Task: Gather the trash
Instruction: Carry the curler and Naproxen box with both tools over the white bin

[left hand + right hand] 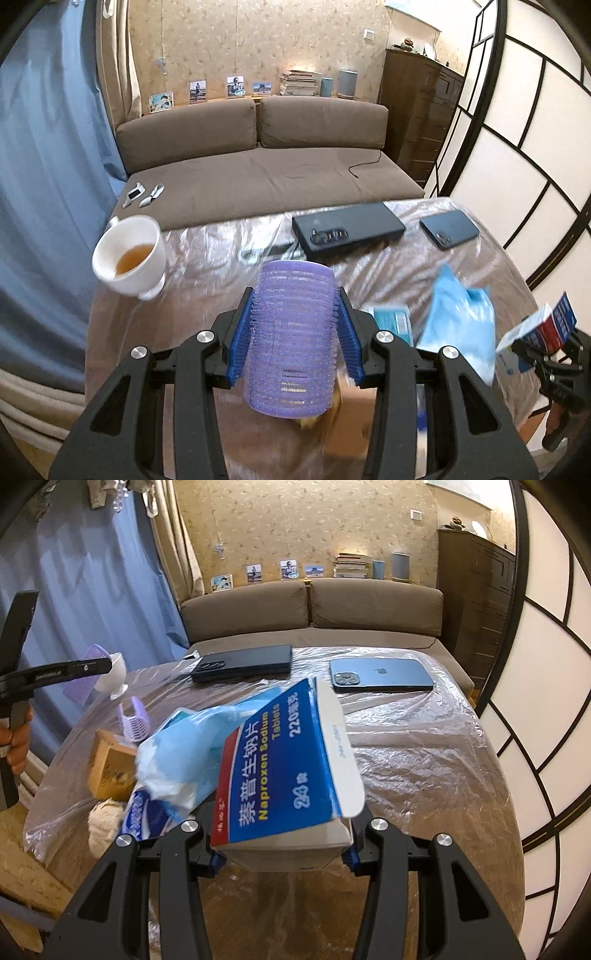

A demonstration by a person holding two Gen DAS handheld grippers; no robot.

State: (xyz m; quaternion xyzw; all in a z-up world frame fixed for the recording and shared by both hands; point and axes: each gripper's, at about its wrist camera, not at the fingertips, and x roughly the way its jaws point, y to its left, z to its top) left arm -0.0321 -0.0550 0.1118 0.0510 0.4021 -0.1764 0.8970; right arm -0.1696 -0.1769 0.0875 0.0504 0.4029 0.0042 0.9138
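My left gripper [293,325] is shut on a purple hair roller [293,332] and holds it above the plastic-covered table [221,314]. My right gripper [282,853] is shut on a blue and red Naproxen tablet box [284,771] with its flap open; the box also shows at the right edge of the left wrist view [546,325]. A crumpled light blue bag [184,753] lies on the table left of the box, also seen in the left wrist view [458,314]. A small brown cardboard box [109,764], a wad of tissue [103,821] and a blue and white wrapper [147,818] lie beside it.
A white cup with tea [129,254] stands at the table's left edge. A black flat case [243,662] and a blue phone [380,675] lie at the far side. A second purple roller [135,720] lies on the table. A brown sofa [258,173] is behind.
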